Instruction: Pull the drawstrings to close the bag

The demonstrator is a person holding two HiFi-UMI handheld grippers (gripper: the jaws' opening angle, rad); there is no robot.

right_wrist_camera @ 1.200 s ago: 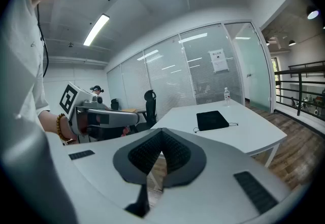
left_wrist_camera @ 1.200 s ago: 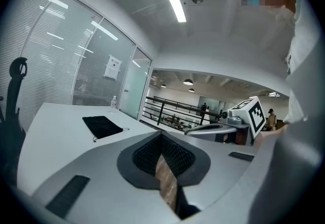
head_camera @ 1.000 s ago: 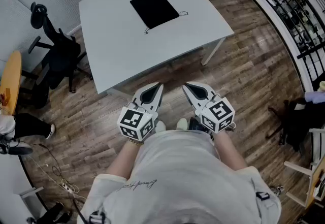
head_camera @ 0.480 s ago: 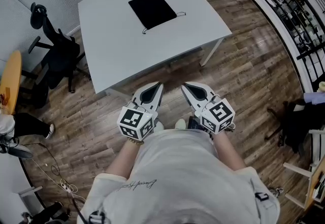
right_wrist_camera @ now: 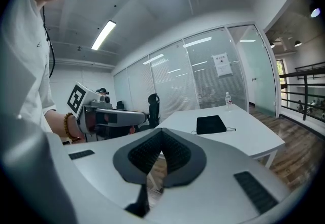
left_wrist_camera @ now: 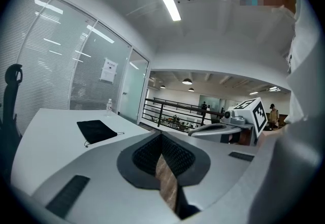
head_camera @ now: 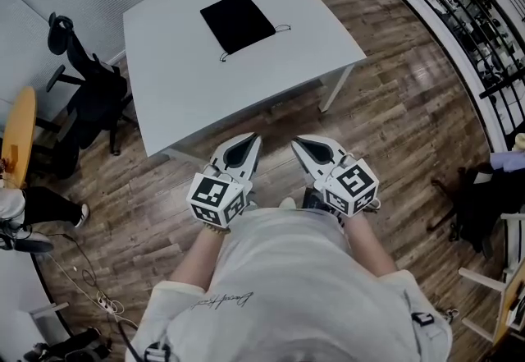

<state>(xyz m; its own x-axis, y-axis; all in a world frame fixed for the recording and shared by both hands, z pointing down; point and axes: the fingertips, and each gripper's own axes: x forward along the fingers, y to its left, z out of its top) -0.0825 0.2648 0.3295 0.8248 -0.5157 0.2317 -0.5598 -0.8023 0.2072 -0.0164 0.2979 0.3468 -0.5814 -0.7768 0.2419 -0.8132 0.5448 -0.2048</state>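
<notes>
Lying flat on the white table (head_camera: pixel 189 89), the black bag (head_camera: pixel 238 22) is seen well apart from both grippers, its drawstrings (head_camera: pixel 281 26) trailing at its edge. The left gripper (head_camera: pixel 253 140) and the right gripper (head_camera: pixel 300 142) are held over the wooden floor (head_camera: pixel 394 122), jaws pressed together, nothing gripped.

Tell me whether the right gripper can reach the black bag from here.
Probably not yet: the right gripper hangs shut short of the white table, with the black bag far across it. Nothing blocks the way.
</notes>
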